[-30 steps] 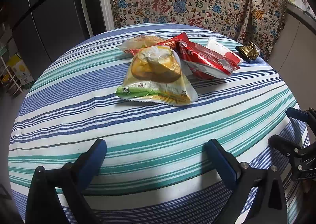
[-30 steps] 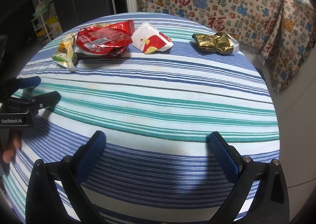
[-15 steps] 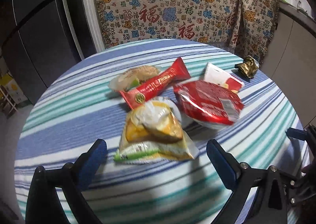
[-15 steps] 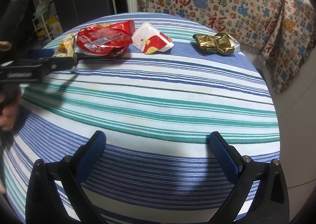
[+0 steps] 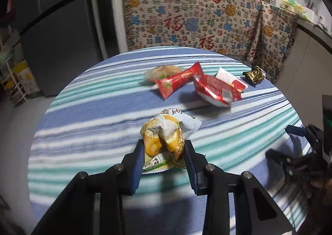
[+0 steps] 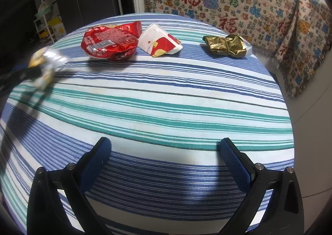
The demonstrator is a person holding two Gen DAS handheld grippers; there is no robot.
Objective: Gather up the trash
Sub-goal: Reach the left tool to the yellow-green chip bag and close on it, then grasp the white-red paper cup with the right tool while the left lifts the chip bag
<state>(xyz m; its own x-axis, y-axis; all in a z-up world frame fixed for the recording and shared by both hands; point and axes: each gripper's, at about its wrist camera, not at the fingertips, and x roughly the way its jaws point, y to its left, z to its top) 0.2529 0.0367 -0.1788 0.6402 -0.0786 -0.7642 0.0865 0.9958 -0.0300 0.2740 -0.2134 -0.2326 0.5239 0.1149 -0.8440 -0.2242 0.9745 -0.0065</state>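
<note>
My left gripper (image 5: 164, 148) is shut on a yellow and white snack wrapper (image 5: 166, 135) and holds it above the striped table (image 5: 93, 114). The held wrapper shows blurred in the right wrist view (image 6: 43, 63). On the table lie a red bowl-shaped wrapper (image 5: 215, 91), a red sachet (image 5: 178, 79), a clear bread wrapper (image 5: 161, 70), a white and red carton (image 5: 230, 78) and a crumpled gold foil wrapper (image 5: 254, 74). My right gripper (image 6: 164, 152) is open and empty over the near table edge, far from the red bowl wrapper (image 6: 110, 42), the carton (image 6: 159, 41) and the gold wrapper (image 6: 226, 45).
A patterned cloth (image 5: 197, 19) drapes furniture behind the table, with pots on top. A dark fridge (image 5: 54, 27) stands at the left. A white counter (image 5: 311, 52) is at the right. The right gripper shows in the left wrist view (image 5: 298, 152).
My left gripper moved forward to the yellow wrapper, closed on it and lifted it off the table. My right gripper has stayed still and open.
</note>
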